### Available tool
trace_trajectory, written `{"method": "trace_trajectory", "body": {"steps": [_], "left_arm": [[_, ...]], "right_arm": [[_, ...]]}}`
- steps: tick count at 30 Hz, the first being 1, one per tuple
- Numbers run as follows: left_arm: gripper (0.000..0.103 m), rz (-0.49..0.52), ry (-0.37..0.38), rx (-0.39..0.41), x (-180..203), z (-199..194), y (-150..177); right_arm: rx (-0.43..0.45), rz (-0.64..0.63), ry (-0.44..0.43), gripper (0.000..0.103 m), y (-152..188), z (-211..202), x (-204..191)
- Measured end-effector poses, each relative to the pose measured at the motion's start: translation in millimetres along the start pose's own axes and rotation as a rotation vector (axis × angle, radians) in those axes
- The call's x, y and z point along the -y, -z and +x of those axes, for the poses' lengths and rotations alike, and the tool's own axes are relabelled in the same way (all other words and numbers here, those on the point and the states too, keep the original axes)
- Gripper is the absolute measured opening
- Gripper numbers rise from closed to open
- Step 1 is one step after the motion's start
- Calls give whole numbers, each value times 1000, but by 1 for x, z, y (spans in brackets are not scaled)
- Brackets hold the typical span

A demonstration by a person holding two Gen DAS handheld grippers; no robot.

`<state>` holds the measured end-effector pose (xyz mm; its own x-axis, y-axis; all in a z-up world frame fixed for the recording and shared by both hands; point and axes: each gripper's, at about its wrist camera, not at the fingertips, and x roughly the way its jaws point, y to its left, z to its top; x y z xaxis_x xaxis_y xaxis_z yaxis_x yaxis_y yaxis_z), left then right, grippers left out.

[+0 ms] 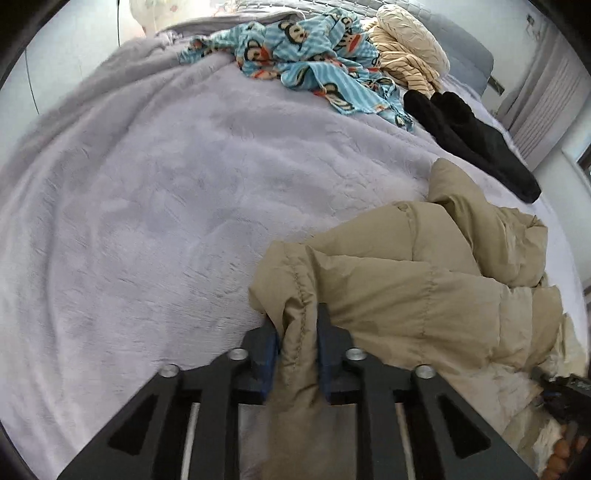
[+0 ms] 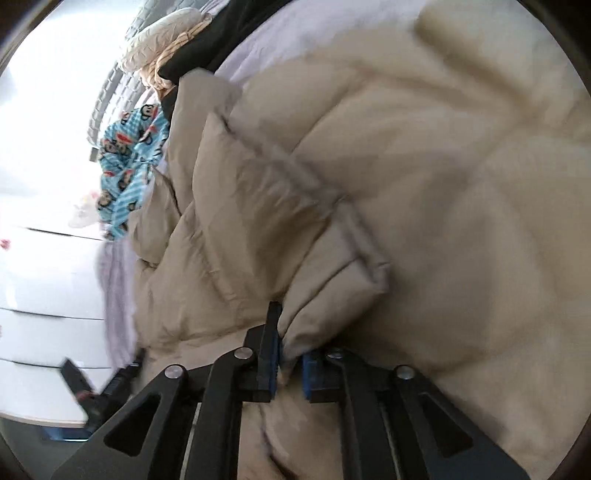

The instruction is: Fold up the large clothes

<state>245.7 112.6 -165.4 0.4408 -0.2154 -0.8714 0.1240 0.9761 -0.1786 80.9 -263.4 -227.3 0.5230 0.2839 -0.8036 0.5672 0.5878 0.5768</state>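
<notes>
One jacket (image 1: 424, 280), one pillow (image 1: 410, 33) (three other garments).

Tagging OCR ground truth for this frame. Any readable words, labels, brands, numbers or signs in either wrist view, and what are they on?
None: no readable text in either view.
Blue fabric: cartoon monkey faces and stripes only, no lettering legible.
Beige puffer jacket: no label or brand showing; right wrist view is motion-blurred.
Black garment: plain.
Left tool and right tool: no markings visible.
</notes>
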Motion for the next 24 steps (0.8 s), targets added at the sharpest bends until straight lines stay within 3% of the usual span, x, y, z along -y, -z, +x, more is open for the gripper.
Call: {"method": "trace_trajectory", "body": {"steps": [1,3,5,7,10,13,16,18,22,24], "left_arm": [[28,9,-25,21,-3,-11,3],[28,21,-53,68,-8,-32,0],[28,14,-40,96,-11,-52,-1],[28,20,-18,94,-8,-62,0],[28,49,-12,59,4,-58,9],[28,94,-64,5,16,-36,29],[28,146,-126,-33,14,-6,47],[29,143,-118,-37,6,3,50],[54,127,-141,-34,-1,8,47],[55,115,-124,-37,-4,10,47]], "right_arm": [[25,-26,51,27,1,-12,-3],[93,-71,136,34,2,-37,-8],[181,-130,188,34,-2,-64,-14],[211,-206,173,33,-12,-76,-23],[149,-317,127,33,-30,-58,-43],[62,-376,131,30,-36,-26,-51],[-34,-340,198,22,-17,-8,-33],[-58,-297,164,21,-8,-4,-21],[-24,-362,171,21,2,-5,-23],[-9,-369,174,17,-5,-4,-21]]}}
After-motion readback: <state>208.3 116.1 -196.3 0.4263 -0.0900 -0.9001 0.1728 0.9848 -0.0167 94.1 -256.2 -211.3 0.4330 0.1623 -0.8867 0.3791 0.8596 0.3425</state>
